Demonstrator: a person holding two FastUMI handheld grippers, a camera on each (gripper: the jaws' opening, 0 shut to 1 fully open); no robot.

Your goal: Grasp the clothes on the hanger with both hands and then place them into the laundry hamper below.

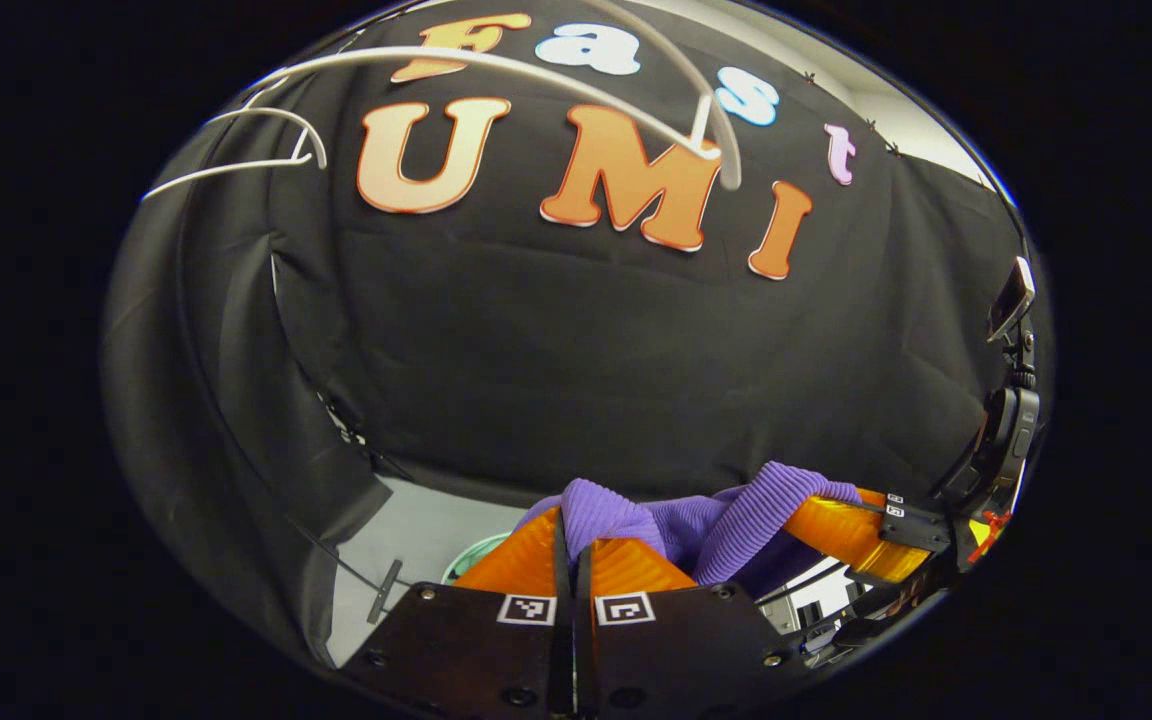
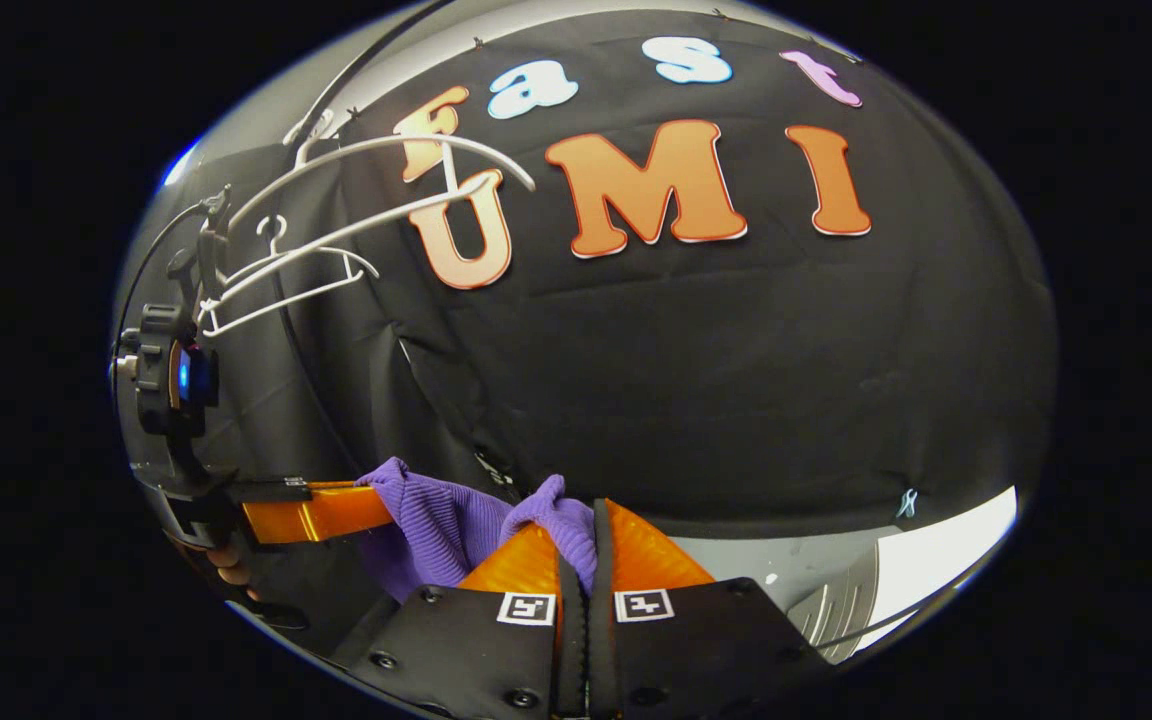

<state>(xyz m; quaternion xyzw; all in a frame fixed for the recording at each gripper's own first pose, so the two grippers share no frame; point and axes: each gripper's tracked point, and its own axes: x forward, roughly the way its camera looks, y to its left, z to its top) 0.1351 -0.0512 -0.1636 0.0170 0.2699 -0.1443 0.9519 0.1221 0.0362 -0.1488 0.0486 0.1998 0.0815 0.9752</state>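
Below hangers (image 2: 336, 230): both grippers clamp purple garment (image 1: 696, 525).

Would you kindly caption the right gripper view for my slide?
Right gripper shut on purple garment, left gripper pinching its far end, bare white hangers above.

Purple garment (image 1: 736, 520) – ribbed knit cloth, hangers (image 2: 336, 240) – smooth white plastic

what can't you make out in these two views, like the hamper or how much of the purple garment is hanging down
- Laundry hamper: in the left gripper view, only a greenish sliver past the left gripper might be it; the fingers cover the rest.
- Purple garment: its lower part drops behind the right gripper in the right gripper view, so its length is unknown.
- White hangers: thin and distorted, count unclear.
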